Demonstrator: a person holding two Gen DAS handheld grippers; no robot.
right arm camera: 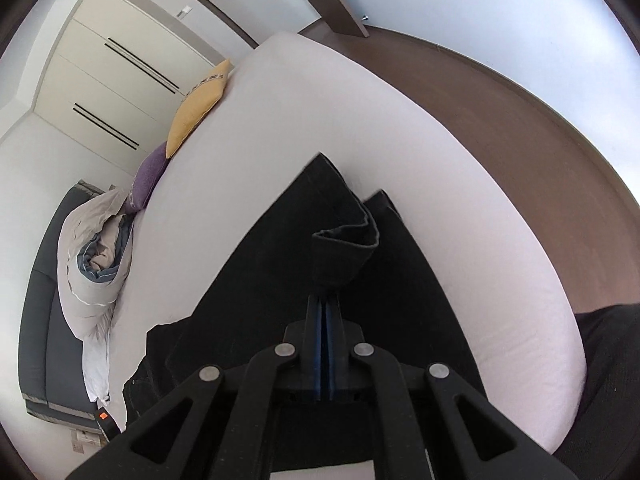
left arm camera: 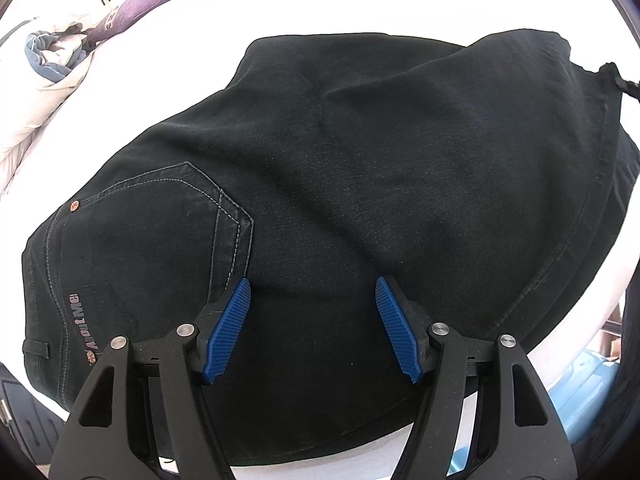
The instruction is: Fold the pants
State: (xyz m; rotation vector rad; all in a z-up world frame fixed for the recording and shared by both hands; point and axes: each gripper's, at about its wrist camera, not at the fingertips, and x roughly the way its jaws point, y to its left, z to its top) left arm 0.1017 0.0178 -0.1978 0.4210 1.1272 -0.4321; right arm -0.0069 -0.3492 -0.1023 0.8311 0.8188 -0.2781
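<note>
Black jeans [left arm camera: 360,184] lie folded on the white bed [left arm camera: 320,12], back pocket [left arm camera: 160,224] and waistband at the left. My left gripper [left arm camera: 312,292] is open just above the jeans' seat, its blue pads [left arm camera: 230,328] holding nothing. In the right wrist view my right gripper [right arm camera: 325,300] is shut on the hem of a pant leg [right arm camera: 340,252] and holds it up above the rest of the jeans [right arm camera: 280,280], which lie spread on the bed [right arm camera: 320,112].
A crumpled grey-white duvet [right arm camera: 92,264] lies at the bed's left side, with a purple pillow [right arm camera: 150,180] and a yellow pillow [right arm camera: 198,108] beyond. A brown floor [right arm camera: 520,128] runs along the bed's right edge. White wardrobe doors [right arm camera: 112,76] stand behind.
</note>
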